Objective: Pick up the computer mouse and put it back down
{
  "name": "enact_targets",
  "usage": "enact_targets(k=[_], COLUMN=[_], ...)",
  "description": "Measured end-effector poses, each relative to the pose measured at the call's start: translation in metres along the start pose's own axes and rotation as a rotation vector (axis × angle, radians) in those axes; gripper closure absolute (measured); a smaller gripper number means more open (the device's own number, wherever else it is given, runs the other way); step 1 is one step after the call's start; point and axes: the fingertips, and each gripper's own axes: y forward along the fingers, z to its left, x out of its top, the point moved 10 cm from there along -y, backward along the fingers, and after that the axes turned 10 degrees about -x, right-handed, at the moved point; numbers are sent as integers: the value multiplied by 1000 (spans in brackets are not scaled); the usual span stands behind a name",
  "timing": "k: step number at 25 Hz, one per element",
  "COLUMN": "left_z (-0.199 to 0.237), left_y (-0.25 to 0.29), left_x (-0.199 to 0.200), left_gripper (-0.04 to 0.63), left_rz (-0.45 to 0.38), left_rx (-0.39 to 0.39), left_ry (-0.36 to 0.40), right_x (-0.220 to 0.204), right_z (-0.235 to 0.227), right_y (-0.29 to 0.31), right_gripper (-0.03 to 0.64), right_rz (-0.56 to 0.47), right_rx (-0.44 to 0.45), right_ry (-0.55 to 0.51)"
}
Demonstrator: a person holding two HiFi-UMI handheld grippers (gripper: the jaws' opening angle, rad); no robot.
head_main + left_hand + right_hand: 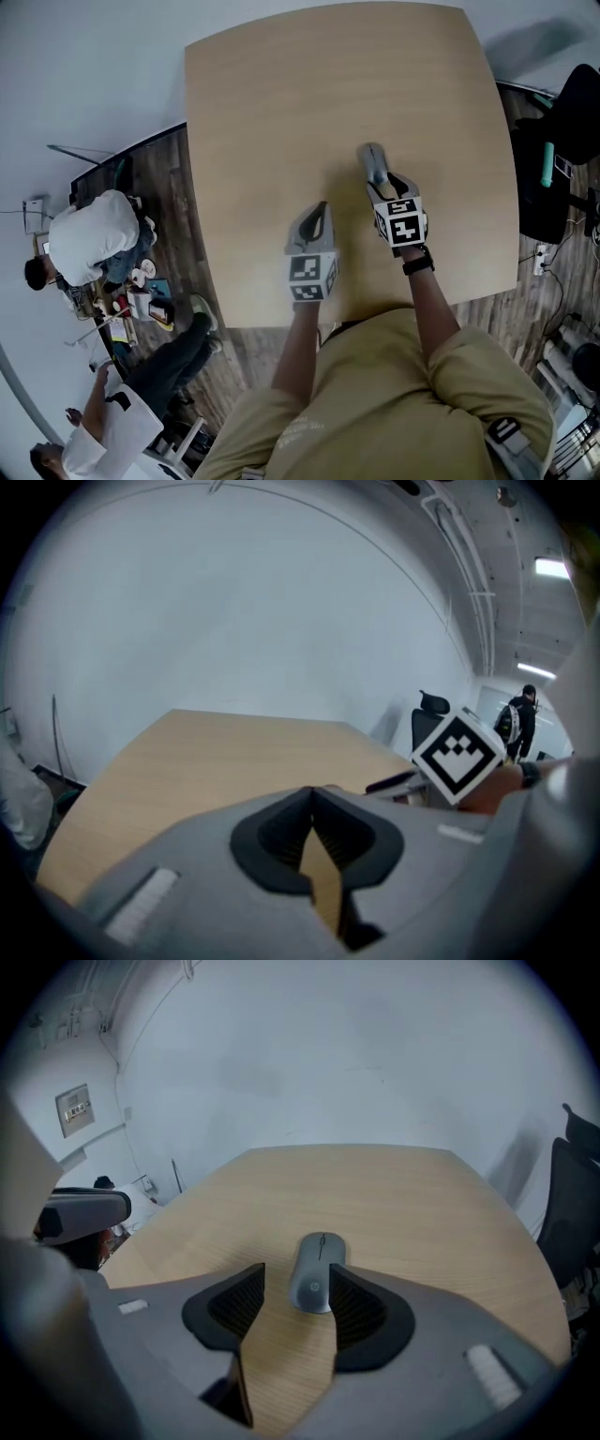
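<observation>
A grey computer mouse [318,1269] lies flat on the light wooden table [281,103]. My right gripper [296,1277] stands open around its near end: the mouse sits between the fingertips, close to the right pad [354,1309], with a clear gap to the left one. In the head view the right gripper [373,161] reaches toward the table's middle, and the mouse is hard to tell from its grey jaws. My left gripper [319,208] hovers beside it, nearer the front edge; its pads [281,832] meet at the tips with nothing between them.
The table's front edge runs just behind both grippers. A black office chair [562,159] stands off the right side. Two people [89,239] are on the floor to the left, with clutter around them. Another person [518,720] stands far off.
</observation>
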Motion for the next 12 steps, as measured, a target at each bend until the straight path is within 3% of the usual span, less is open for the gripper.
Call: enact_targets(k=[6, 12], left_z=[14, 21], left_y=[19, 27], left_x=[-12, -21], left_gripper=[594, 594], left_rz=[50, 81], left_rx=[7, 10], left_ry=[-16, -21], right_x=[-2, 2], right_z=[-6, -7], right_y=[35, 62], right_gripper=[293, 230], right_rz=[21, 33], right_rx=[-30, -71], right_ry=[12, 45])
